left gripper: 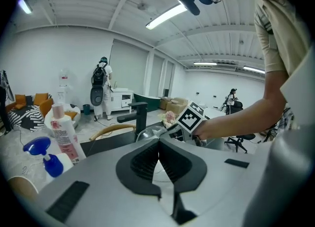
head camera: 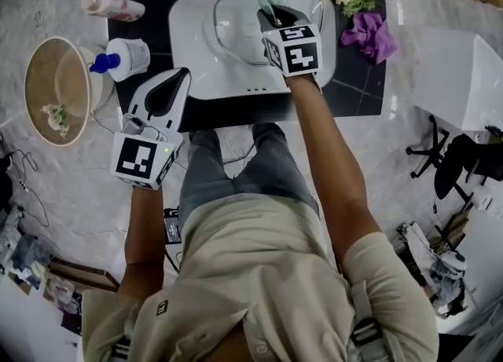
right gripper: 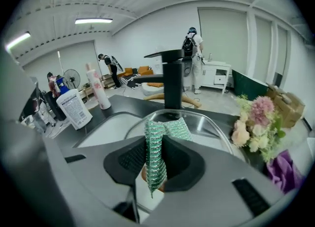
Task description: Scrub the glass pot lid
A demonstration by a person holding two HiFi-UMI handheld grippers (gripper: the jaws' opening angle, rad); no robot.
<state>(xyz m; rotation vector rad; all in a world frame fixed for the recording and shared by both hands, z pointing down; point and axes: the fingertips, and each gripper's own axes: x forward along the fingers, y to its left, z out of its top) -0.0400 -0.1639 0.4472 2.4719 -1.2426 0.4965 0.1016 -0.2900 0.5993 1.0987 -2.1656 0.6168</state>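
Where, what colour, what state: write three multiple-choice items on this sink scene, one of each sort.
1. The lid lies:
A. in the sink
B. on the floor
C. on a chair

2. The scrubber is:
A. red
B. black
C. green

3. The right gripper is:
A. open and empty
B. shut on the scrubber
C. shut on the lid

Answers:
1. A, since the head view shows the glass lid inside the white basin.
2. C, since its mesh shows green in the right gripper view.
3. B, since that view shows the fingers pressed on the scrubber from both sides.
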